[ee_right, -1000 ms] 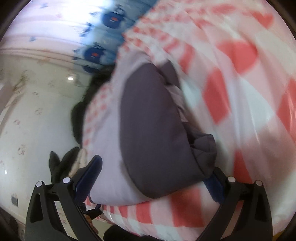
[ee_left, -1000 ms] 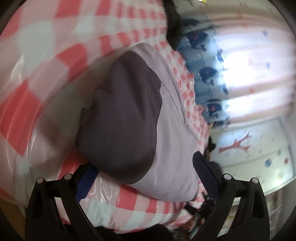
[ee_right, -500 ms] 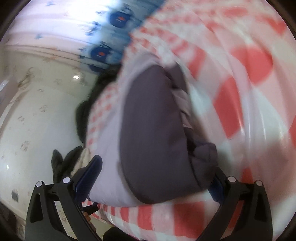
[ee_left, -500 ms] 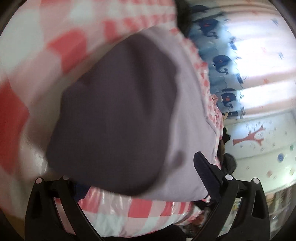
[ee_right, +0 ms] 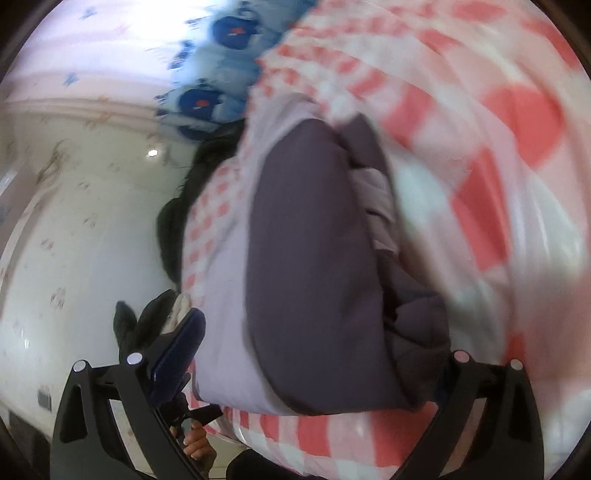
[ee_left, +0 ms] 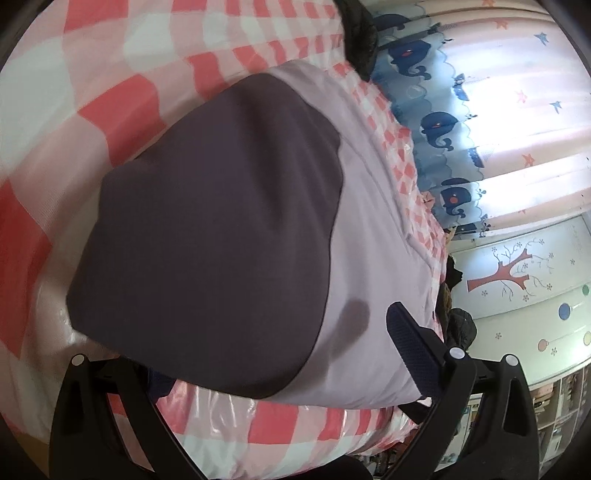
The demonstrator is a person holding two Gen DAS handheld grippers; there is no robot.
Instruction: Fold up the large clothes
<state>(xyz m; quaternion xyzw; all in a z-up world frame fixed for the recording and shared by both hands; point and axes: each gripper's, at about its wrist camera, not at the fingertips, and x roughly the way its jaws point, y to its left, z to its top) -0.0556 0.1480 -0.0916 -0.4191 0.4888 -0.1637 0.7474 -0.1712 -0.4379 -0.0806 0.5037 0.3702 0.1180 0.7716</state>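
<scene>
A folded garment lies on the pink-and-white checked bed cover: a dark purple panel on pale lilac cloth. My left gripper is open, its fingers straddling the garment's near edge; the left finger is partly hidden under the dark panel. In the right wrist view the same garment shows with bunched folds at its right side. My right gripper is open, straddling the garment's near end; its right finger is hidden by the cloth.
A dark garment lies at the bed's far edge by the whale-print curtain. More dark clothes hang off the bed's side. A wall with a tree sticker stands beyond. The checked cover extends right.
My left gripper has moved in close to the garment, which now fills the view and covers its left finger. My right gripper has shifted slightly closer; the garment has not been lifted.
</scene>
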